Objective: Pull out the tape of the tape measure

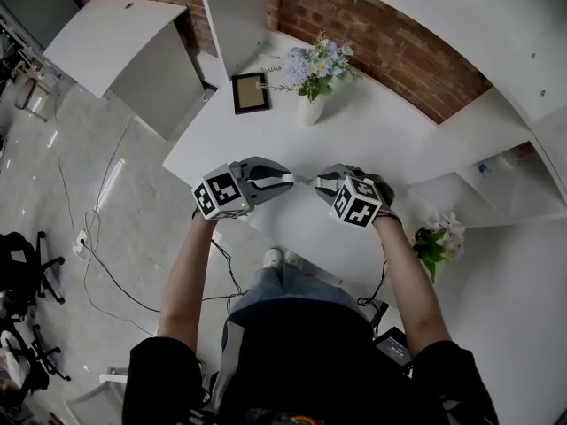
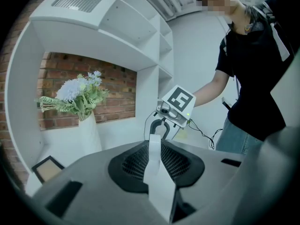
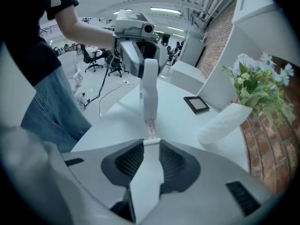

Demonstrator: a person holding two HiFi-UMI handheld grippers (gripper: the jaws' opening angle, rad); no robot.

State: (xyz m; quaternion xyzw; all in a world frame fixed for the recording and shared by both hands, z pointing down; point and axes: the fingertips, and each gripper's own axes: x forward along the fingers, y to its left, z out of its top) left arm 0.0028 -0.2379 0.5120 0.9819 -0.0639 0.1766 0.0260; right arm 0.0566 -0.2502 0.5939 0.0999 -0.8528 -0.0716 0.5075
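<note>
Tape measure (image 2: 158, 177): white case clamped upright between the left gripper (image 1: 285, 181) jaws. A short run of tape (image 3: 150, 127) is out, its end tab pinched at the right gripper (image 3: 151, 143) jaw tips. Grippers face each other, close, over the white surface (image 1: 390, 131).

Red brick wall (image 1: 372, 34) stands behind a white table (image 1: 381, 140), flanked by white shelving (image 1: 523, 69). Pale floor (image 1: 44, 175) carries trailing cables (image 1: 106, 273); dark shapes at its left edge are probably office chairs (image 1: 22, 264).
</note>
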